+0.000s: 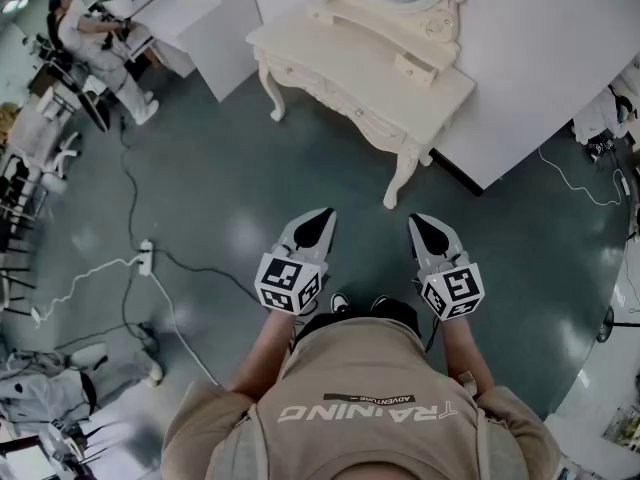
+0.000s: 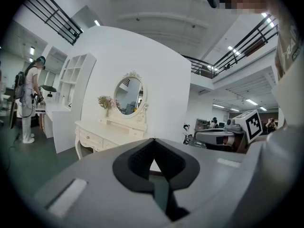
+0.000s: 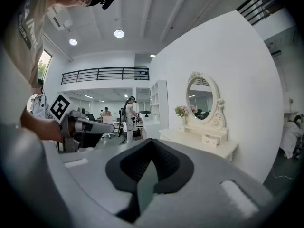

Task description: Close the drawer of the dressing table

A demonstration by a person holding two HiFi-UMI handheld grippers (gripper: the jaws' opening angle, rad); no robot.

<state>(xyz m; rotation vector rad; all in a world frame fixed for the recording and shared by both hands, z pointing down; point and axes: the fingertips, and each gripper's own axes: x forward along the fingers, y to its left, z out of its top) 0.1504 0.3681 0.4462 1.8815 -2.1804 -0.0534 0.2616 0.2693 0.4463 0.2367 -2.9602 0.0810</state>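
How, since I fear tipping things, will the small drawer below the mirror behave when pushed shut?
The drawer looks small and light, so it probably slides easily. The table stands on curved, splayed legs, so it is likely steady.

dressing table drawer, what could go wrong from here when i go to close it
The small top drawer sticks out just under the mirror frame; a skewed push from the right gripper might jam it or knock the frame. The floor power strip on your left could trip you.

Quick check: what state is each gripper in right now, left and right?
Left gripper: closed, jaw tips together, holding nothing.
Right gripper: closed, jaw tips together, holding nothing.
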